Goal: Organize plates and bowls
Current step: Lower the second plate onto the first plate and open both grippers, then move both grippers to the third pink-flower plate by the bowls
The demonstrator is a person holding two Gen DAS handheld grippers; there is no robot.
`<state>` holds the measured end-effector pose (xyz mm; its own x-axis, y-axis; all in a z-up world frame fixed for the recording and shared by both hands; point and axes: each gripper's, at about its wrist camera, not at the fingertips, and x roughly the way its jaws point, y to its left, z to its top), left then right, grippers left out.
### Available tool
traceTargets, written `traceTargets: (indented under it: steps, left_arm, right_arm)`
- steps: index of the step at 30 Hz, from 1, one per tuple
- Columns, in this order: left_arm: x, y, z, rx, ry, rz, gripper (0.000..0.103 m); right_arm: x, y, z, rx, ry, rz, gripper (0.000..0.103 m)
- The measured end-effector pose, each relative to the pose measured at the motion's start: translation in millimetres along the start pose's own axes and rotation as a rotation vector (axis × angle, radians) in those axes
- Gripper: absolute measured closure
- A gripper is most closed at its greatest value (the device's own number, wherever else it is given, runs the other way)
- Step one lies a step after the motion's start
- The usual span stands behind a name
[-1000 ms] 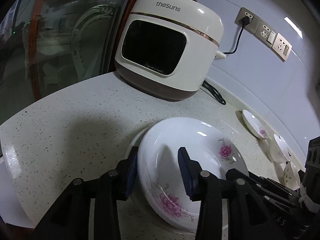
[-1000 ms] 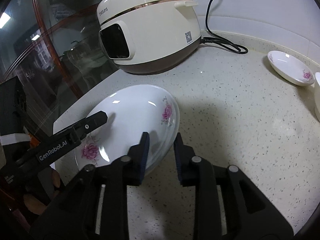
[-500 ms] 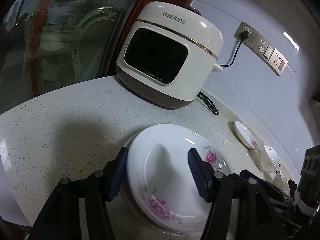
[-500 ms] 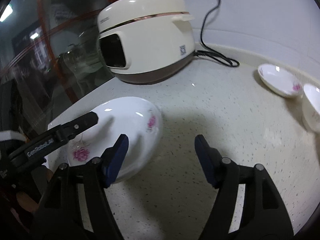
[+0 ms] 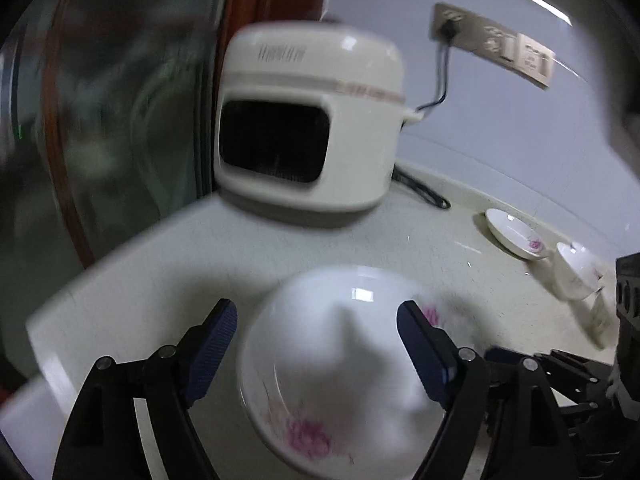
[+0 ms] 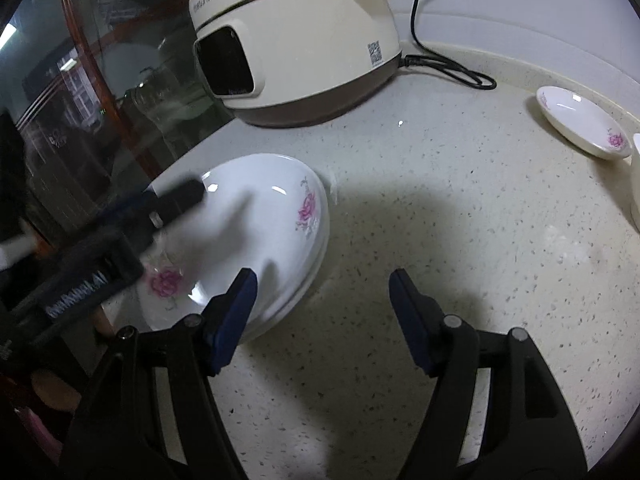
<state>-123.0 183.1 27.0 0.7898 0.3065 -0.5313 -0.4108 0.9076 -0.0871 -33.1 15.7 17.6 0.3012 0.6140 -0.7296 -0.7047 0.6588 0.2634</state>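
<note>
Right gripper [image 6: 322, 312] spread wide, gripping nothing, pads apart over bare counter [image 6: 460, 208] just beside the stacked plates [image 6: 276, 224]. Left gripper [image 5: 316, 344] jaws opening, straddling the plates' rim [image 5: 332, 360] without pressing, view blurred. Plates flat near counter's edge. Farther back: small saucer [image 6: 576, 120], white bowl [image 5: 578, 272] beside it, rice cooker [image 6: 292, 36] by the wall.

The left wrist view is smeared by motion: the lettering on the cooker [image 5: 308, 120] cannot be read. A bowl [image 6: 636, 184], possibly deep, is cut off by the right wrist view's edge.
</note>
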Motion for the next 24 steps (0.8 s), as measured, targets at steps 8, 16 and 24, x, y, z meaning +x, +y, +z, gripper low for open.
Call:
traceTargets:
  steps: [8,16,24]
  left_arm:
    - [-6.9,-0.2,20.3,-0.051,-0.004,-0.072,0.019]
    - [-1.4,-56.2,45.4,-0.113,0.129,-0.156,0.019]
    - [47.4,-142.5,74.1,-0.108,0.211,-0.201,0.018]
  right_arm:
    - [-4.1,-8.4,-1.3,0.038,-0.018,0.009,0.032]
    - [-74.2,-82.8,-3.2,0.306,-0.282,-0.182,0.031]
    - [-172.0,-152.8,-37.8,0.604,-0.682,-0.393,0.028]
